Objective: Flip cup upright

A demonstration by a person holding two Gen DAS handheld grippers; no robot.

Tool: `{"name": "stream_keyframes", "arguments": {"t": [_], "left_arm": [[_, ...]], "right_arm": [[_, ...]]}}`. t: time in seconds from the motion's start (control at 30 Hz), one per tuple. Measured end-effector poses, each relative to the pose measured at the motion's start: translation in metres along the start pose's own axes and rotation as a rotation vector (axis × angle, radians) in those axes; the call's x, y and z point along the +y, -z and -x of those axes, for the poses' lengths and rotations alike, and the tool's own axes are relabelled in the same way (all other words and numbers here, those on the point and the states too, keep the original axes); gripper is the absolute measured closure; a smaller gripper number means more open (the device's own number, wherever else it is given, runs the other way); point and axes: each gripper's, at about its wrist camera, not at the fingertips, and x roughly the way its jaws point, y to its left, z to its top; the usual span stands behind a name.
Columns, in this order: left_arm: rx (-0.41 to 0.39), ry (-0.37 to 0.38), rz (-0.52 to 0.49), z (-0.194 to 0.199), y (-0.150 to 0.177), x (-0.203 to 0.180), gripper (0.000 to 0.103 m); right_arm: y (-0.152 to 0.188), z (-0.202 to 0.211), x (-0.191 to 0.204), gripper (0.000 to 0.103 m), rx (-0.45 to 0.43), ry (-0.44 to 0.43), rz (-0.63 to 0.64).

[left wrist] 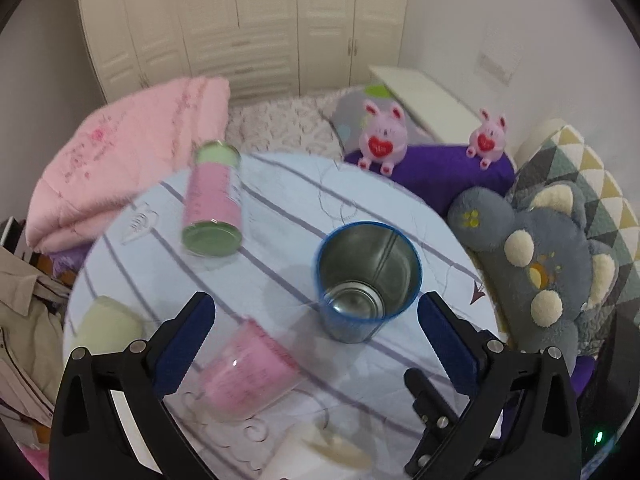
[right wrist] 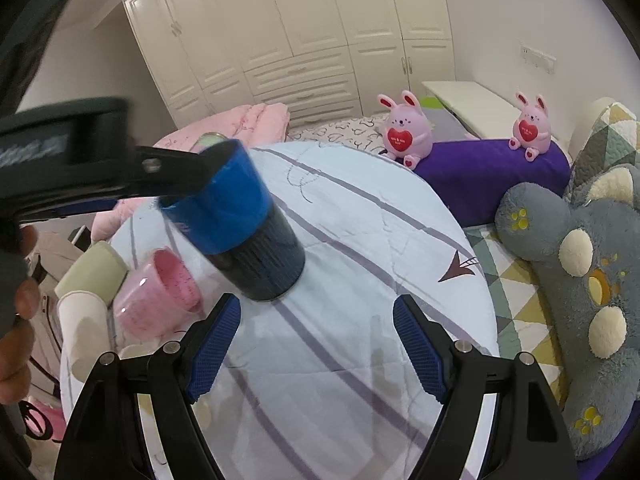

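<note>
A blue-rimmed metal cup (left wrist: 366,280) stands upright on the round cloth-covered table (left wrist: 280,200), mouth up, steel inside showing. My left gripper (left wrist: 316,312) is open, its blue pads either side and just short of the cup, not touching it. In the right wrist view the same cup (right wrist: 248,224) stands upright with the left gripper's black finger by its rim. My right gripper (right wrist: 316,320) is open and empty, low over the table in front of the cup.
A pink cup (left wrist: 248,372) lies on its side near the left gripper; it also shows in the right wrist view (right wrist: 160,292). A pink-and-green can (left wrist: 212,204) lies on the table. Cream cups (left wrist: 108,324) sit at the left edge. Plush toys (left wrist: 382,136) and pillows (left wrist: 540,264) surround the table.
</note>
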Motion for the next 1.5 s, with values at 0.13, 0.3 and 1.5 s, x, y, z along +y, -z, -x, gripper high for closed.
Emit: {"name": "stream_keyframes", "arguments": {"t": [0.13,0.3,1.5], "left_arm": [[-0.094,-0.030,-0.007,0.035,0.015,0.013,0.001],[-0.172,-0.072,0.000,0.070,0.038,0.033,0.001],[-0.387,-0.152,0.041,0.166,0.160,0.074,0.000]], "right_arm": [[0.002,0.015,0.010,0.023,-0.034,0.000,0.009],[0.008,0.034,0.026,0.023,-0.074,0.010,0.035],[0.037,0.116,0.094,0.023,-0.322,-0.089,0.205]]}}
